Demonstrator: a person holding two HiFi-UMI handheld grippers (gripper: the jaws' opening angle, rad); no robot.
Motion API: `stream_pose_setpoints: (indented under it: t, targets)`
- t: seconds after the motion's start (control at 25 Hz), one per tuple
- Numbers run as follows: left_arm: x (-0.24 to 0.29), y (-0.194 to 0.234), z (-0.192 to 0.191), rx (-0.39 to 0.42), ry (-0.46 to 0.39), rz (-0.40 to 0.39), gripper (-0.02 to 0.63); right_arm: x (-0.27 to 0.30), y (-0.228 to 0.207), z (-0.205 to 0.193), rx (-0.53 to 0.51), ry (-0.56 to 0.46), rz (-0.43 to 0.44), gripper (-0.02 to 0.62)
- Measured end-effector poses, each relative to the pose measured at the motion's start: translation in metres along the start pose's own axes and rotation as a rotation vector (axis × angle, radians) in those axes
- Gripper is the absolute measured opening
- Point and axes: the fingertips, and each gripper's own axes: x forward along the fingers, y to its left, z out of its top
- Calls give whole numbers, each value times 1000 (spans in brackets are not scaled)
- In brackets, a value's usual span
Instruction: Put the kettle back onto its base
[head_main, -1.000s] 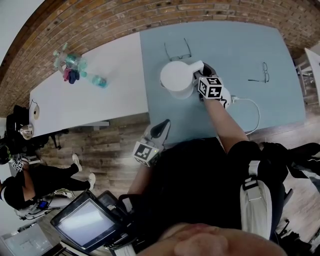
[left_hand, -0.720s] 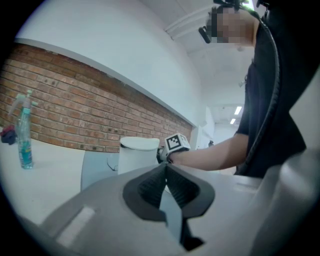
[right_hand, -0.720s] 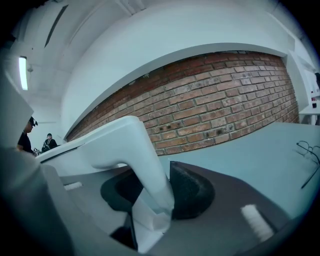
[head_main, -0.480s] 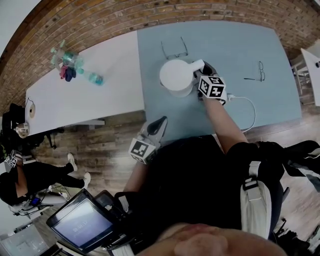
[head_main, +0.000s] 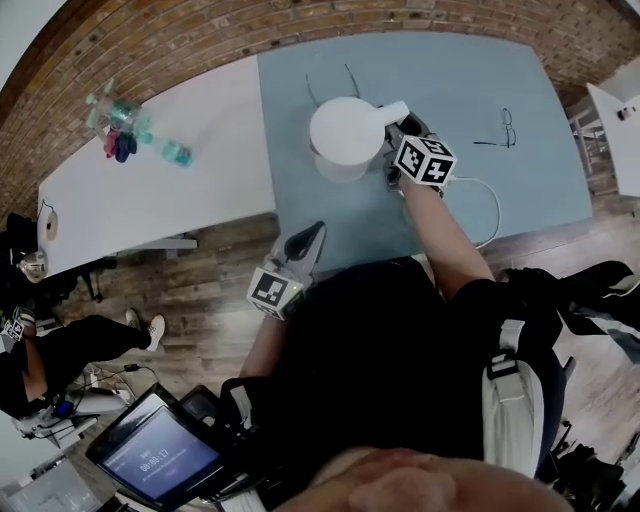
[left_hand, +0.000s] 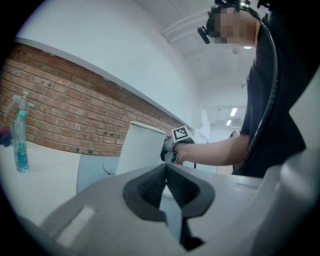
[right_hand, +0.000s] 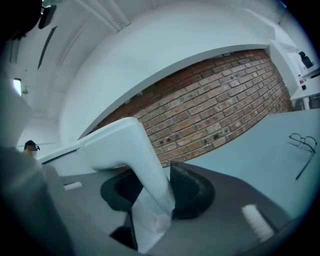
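Head view: high overhead, facing steeply down on the table (head_main: 470, 80); kettle (head_main: 345, 135) upper mid-frame, well off.
Left gripper view: low at the table's near edge, level, facing the brick wall (left_hand: 65, 115); kettle seen side-on.
Right gripper view: tight against the kettle's handle, facing the same wall; glasses (right_hand: 302, 142) at right.
All three share kettle and table.

Smooth white plastic kettle (head_main: 345, 135); rough red brick wall (head_main: 200, 40); wood-plank floor (head_main: 205, 275); matt blue tabletop (head_main: 470, 80).

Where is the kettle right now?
In the head view, the kettle is over the left part of the blue table, close to the white table, glasses far to its right.
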Motion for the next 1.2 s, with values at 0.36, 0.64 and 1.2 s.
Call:
stream_pose_setpoints:
  t: [0.36, 0.64, 1.2]
  targets:
    - [3, -3, 1, 0, -16, -27, -2, -20, -4, 13, -16, -32, -17, 153]
    - [10, -11, 3, 9, -20, -64, -2, -40, -18, 19, -8, -56, -51, 155]
    - [37, -31, 1, 11, 0, -172, -2, -92, -66, 27, 5, -109, -158, 156]
